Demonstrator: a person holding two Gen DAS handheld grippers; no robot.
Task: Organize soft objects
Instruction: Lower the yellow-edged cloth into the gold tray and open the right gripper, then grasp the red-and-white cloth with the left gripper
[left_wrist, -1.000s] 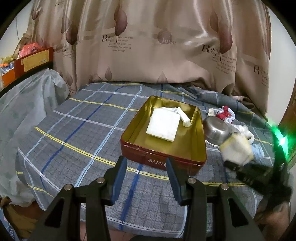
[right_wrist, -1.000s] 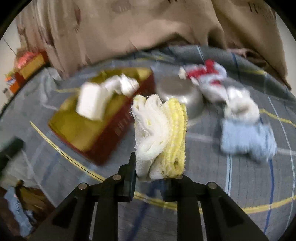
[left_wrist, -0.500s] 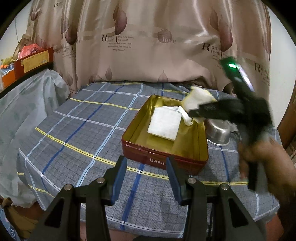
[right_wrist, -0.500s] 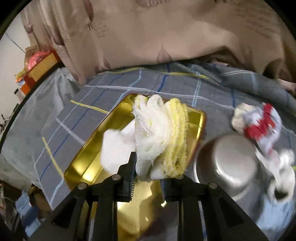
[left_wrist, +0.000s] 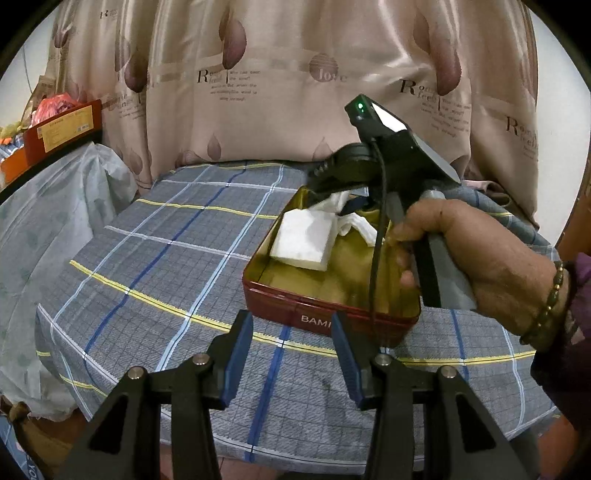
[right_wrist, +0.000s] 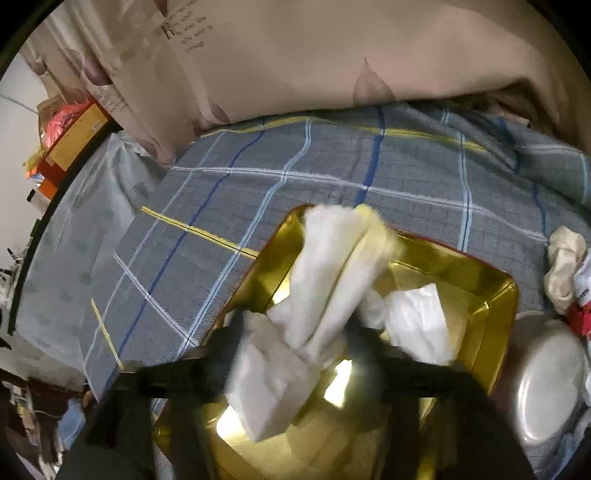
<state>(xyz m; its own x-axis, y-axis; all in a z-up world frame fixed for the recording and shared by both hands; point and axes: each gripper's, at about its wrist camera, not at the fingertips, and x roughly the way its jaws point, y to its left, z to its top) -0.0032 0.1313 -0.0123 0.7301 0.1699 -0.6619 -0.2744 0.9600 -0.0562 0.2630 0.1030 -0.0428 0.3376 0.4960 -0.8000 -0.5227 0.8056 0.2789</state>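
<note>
A red tin (left_wrist: 295, 302) with a gold inside (right_wrist: 491, 295) sits on the checked tablecloth. A folded white cloth (left_wrist: 303, 240) lies in it. My right gripper (right_wrist: 295, 332) hangs over the tin's far end and its blurred fingers look spread. The white and yellow cloth (right_wrist: 343, 258) is tilted between them and over the tin; whether it is still gripped is unclear. My left gripper (left_wrist: 291, 354) is open and empty, just in front of the tin's near wall.
A steel bowl (right_wrist: 546, 384) stands right of the tin, with a white cloth (right_wrist: 561, 266) and a red and white cloth (right_wrist: 581, 295) behind it. A curtain (left_wrist: 295, 74) hangs at the back. A plastic-covered surface (left_wrist: 48, 221) lies left.
My right gripper carried the white and yellow cloth from beside the bowl to over the tin and lowered it. Its fingers have spread and the cloth has tilted. My left gripper stayed still.
</note>
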